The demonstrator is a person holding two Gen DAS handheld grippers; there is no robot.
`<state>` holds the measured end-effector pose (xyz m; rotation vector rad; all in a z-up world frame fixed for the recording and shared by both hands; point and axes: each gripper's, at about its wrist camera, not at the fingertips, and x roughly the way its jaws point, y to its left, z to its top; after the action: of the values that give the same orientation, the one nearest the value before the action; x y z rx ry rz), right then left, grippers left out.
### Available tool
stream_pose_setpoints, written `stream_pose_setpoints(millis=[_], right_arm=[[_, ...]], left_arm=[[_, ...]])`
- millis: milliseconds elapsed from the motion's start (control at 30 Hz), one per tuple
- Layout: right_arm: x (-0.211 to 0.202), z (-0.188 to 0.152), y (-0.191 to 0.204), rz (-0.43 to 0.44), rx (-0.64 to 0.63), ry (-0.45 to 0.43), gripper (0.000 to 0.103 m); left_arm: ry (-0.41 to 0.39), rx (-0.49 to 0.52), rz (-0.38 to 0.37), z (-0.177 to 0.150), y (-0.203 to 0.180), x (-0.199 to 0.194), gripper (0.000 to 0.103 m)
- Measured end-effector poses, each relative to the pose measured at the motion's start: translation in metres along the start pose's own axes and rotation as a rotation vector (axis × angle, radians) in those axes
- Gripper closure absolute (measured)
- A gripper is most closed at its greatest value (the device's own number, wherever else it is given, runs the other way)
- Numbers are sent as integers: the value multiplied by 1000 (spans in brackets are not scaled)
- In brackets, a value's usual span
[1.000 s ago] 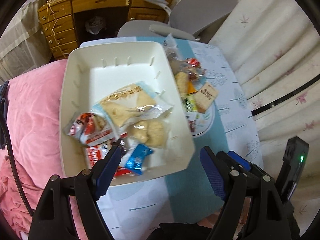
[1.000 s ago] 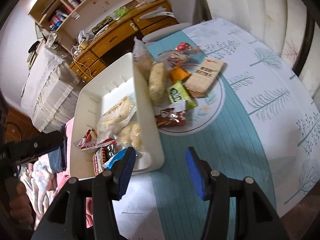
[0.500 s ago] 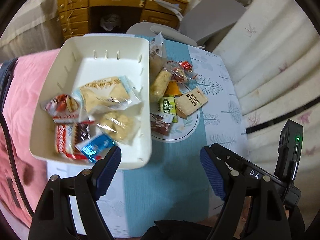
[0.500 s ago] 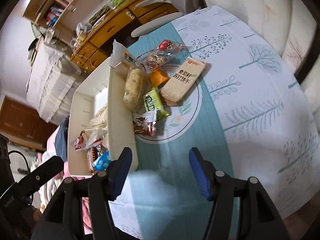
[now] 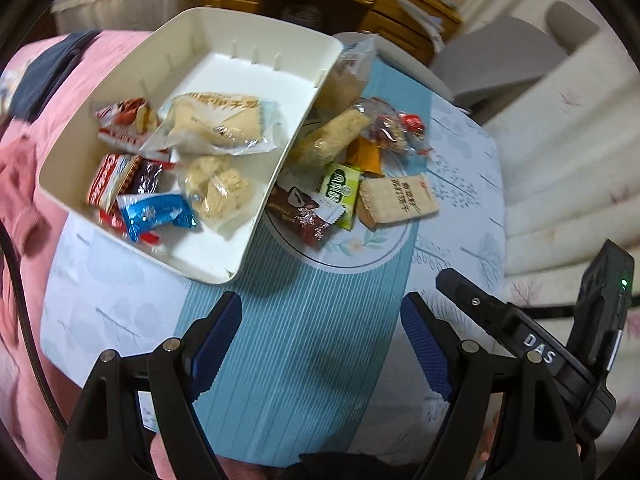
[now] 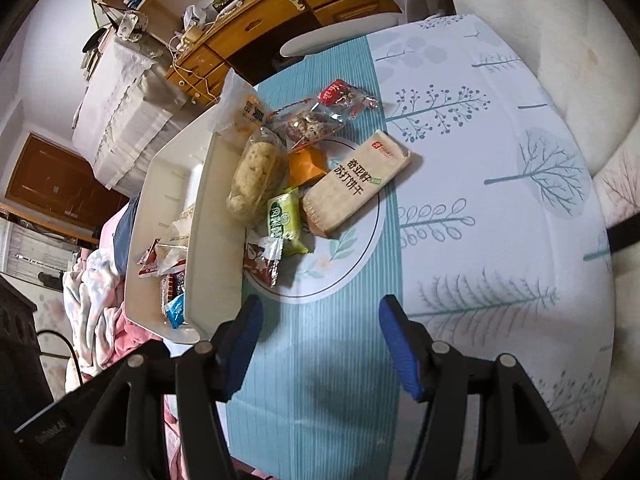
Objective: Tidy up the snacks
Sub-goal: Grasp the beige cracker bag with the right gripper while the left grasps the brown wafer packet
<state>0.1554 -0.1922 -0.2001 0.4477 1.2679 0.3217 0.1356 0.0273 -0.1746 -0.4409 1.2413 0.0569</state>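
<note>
Both the left gripper (image 5: 321,322) and the right gripper (image 6: 320,326) have glossy black plastic arms with silver round screws and ribbed blue pads on the jaws. A black body beside the left one carries white "DAS" lettering and a small green light.

Bin (image 5: 224,28) sits on the left part of the table (image 6: 500,184), partly overhanging its left edge, wrapped snacks piled in its near half. Plate (image 6: 356,256) lies just right of the bin, its left side under the bin wall. On the plate: cracker pack (image 6: 356,184) rightmost, matcha packet (image 6: 285,216) left of it, brown wafer packet (image 5: 304,212) nearest, rice-puff bar (image 6: 256,176) against the bin wall.
</note>
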Motion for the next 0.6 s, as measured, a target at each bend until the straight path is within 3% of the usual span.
stream_pose_setpoints(millis=[100,367,600], right_arm=[[6,12,-6,11,4,10,32],[31,47,-19,9,14,44,31],[63,68,-26,12,33,105,31]], left_arm=[[-8,-84,9,0,-1,12,22],[-64,-290,30,1,-2,43,22],[-124,-406,104,11,-10,73,22]])
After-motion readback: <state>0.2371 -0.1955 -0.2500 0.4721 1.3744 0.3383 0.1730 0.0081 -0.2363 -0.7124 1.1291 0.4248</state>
